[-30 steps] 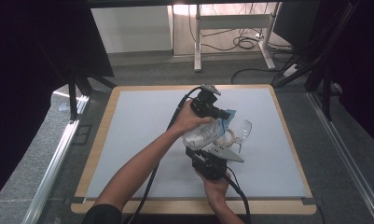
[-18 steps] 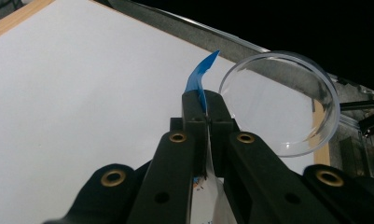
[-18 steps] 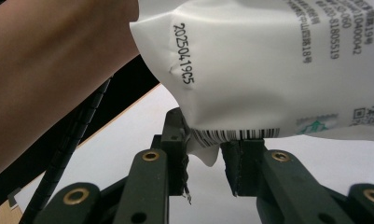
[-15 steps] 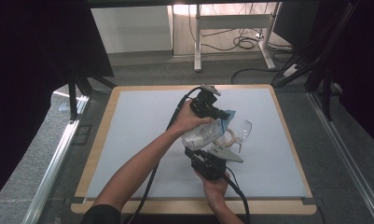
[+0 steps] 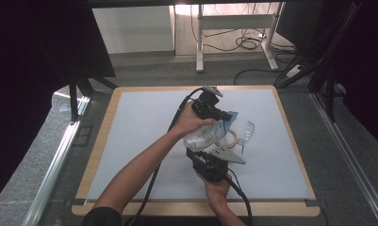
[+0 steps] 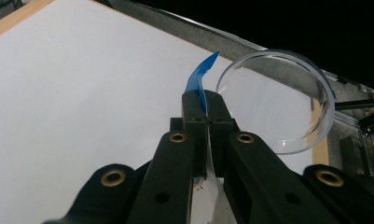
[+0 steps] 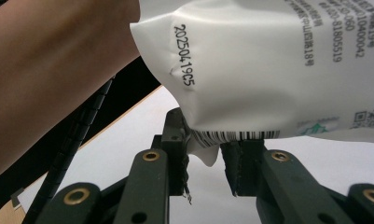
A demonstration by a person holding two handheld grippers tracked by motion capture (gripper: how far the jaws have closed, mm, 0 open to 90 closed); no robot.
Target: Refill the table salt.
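White plastic pouch (image 5: 206, 135) held off the mat between two grippers, near a glass.
Left gripper (image 6: 206, 108) is clamped shut on the pouch's blue top edge (image 6: 199, 77); right gripper (image 7: 204, 161) pinches the barcode corner at the bottom, jaws partly closed on the film. The pouch hangs above the middle of the tabletop (image 5: 139, 132), a little toward the right edge, with the glass (image 5: 247, 131) just beside it. Risk, as I judge it: both grips sit on thin slack film, so a pull could slip or tear the corner unevenly, and a sudden give could swing the pouch into the glass or spill its contents.
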